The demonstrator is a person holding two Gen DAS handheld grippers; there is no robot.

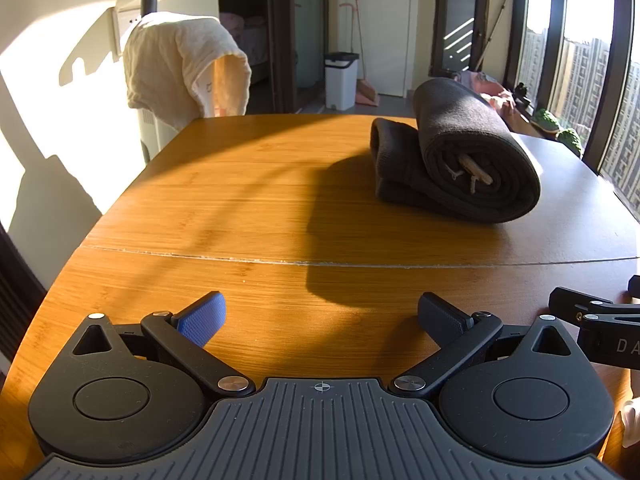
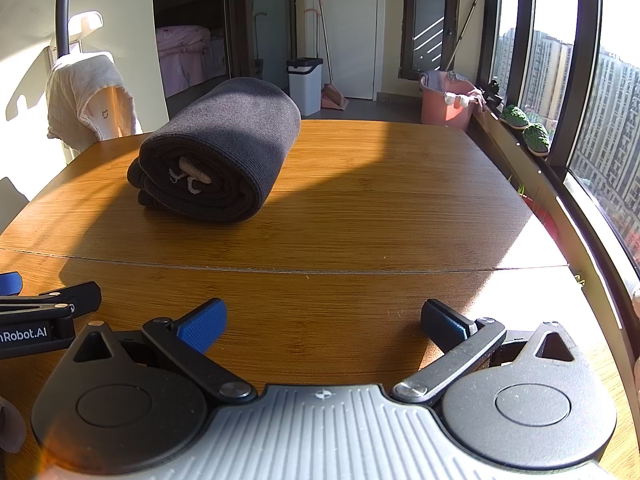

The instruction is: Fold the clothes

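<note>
Dark folded clothes (image 1: 460, 148) are lying on the wooden table (image 1: 240, 216), well ahead of the left hand-held gripper (image 1: 320, 316) and right hand-held gripper (image 2: 324, 320), both spreading wide, holding nothing.

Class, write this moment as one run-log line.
left tool: open, empty | right tool: open, empty | garment: folded on table, untouched | towel: draped behind table

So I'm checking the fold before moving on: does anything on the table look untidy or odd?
Mostly neat: the dark folded garment sits compactly on the wooden table. Only oddity: pale drawstring ends poke out of the roll's open end. Both grippers are open and empty.
</note>
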